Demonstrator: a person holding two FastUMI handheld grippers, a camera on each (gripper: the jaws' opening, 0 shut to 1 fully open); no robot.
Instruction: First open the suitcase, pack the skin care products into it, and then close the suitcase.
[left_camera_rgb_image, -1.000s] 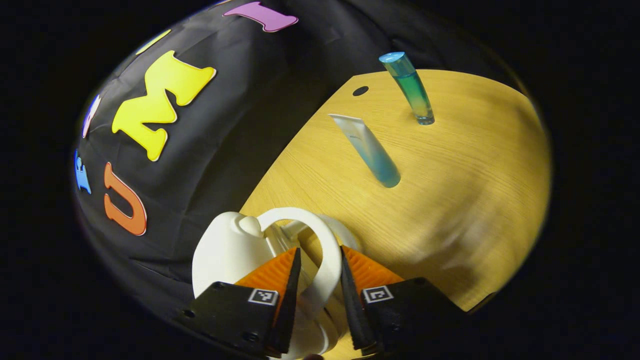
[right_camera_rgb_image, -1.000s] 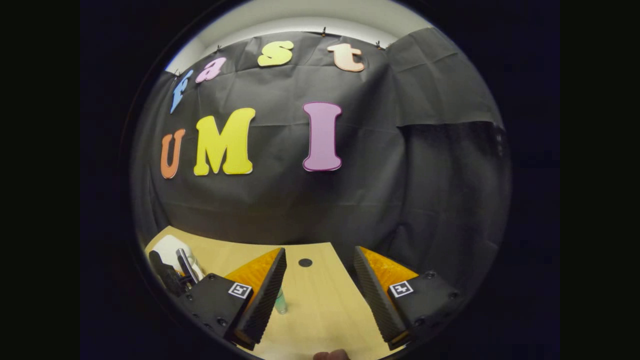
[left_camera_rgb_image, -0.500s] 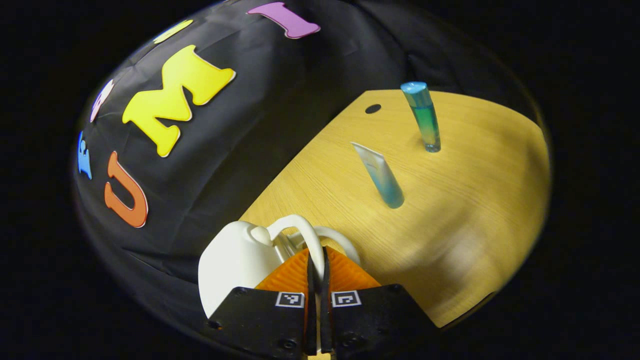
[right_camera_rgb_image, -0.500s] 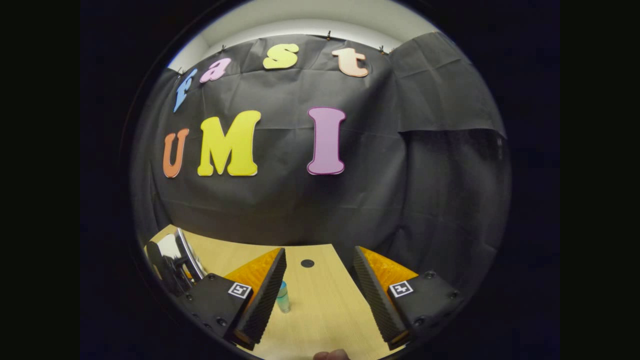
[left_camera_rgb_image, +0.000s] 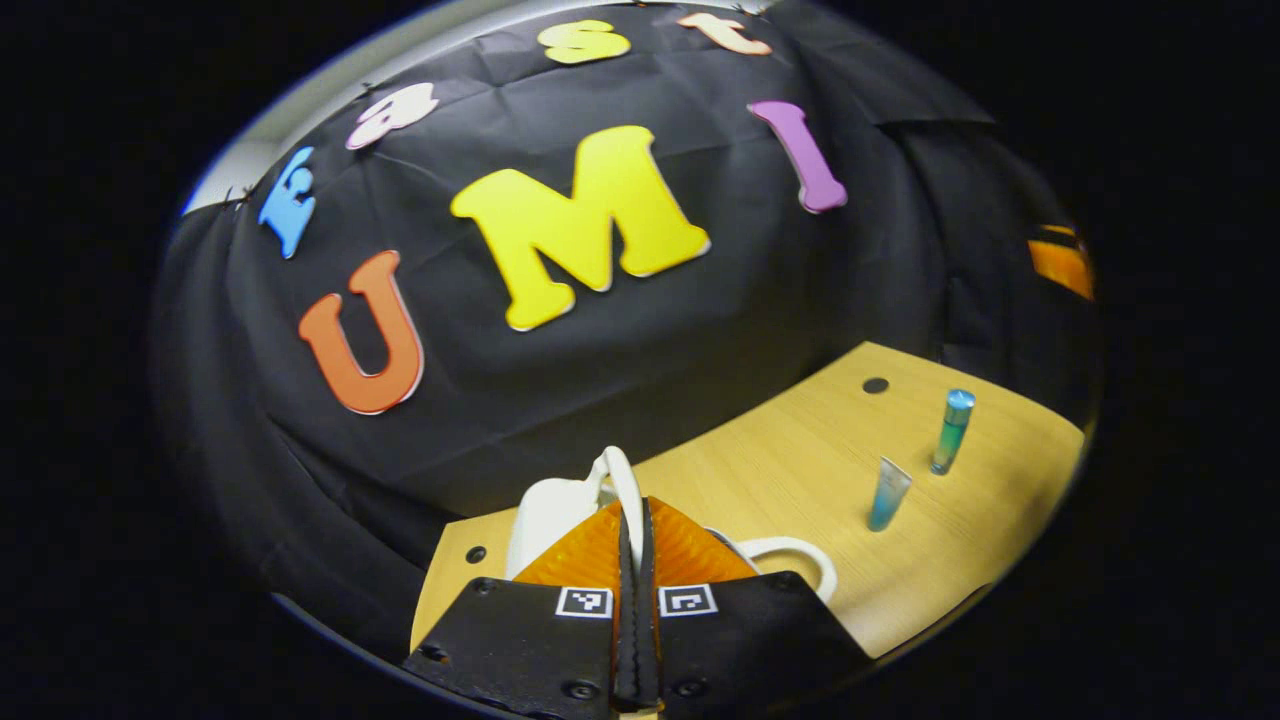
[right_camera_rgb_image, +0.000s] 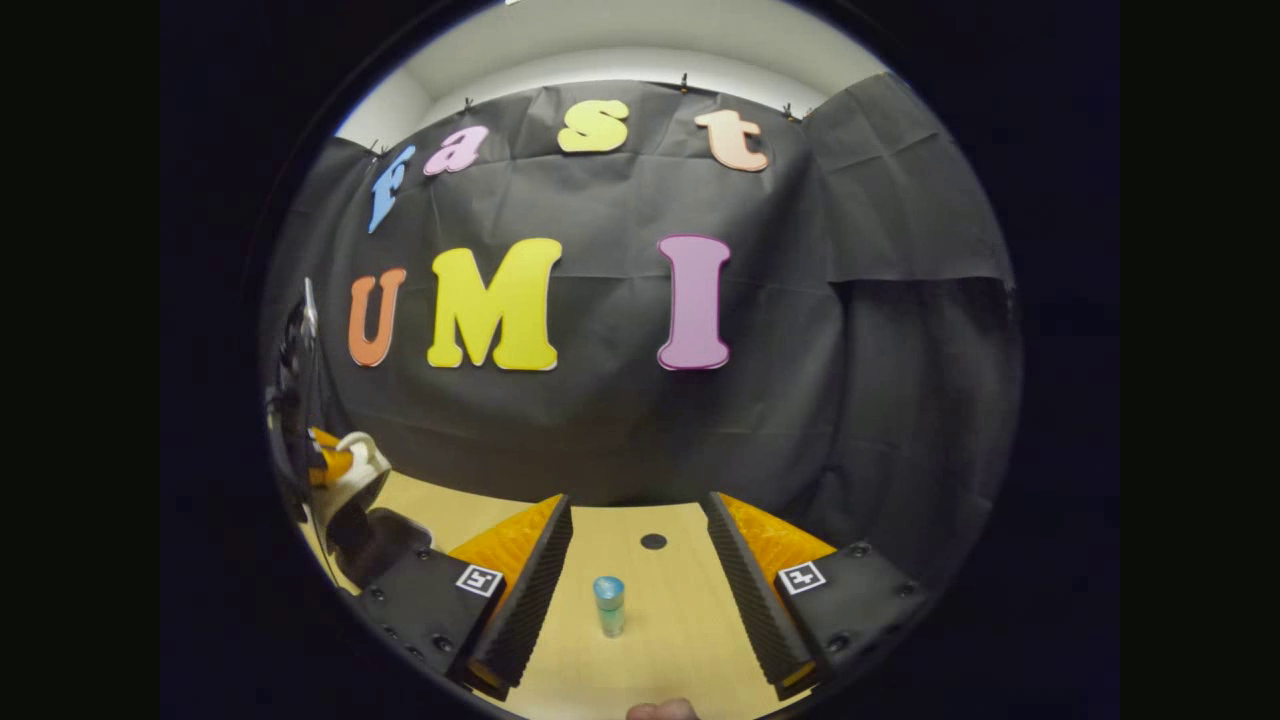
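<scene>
Wooden table (right_camera_rgb_image: 690, 620) is faced by the wide-open right gripper (right_camera_rgb_image: 640, 600), the upright bottle (right_camera_rgb_image: 608, 605) standing directly ahead between its fingers, while the left gripper (left_camera_rgb_image: 637, 600) is clamped on the suitcase handle (left_camera_rgb_image: 622, 478).

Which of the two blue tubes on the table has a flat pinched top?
The nearer tube, standing cap-down, has the flat pinched top. The bottle behind it has a round cap on top instead.

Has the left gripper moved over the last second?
Yes. Seen from the right gripper view, the left gripper, shut on the white suitcase handle, has risen from the table up against the wall.
</scene>
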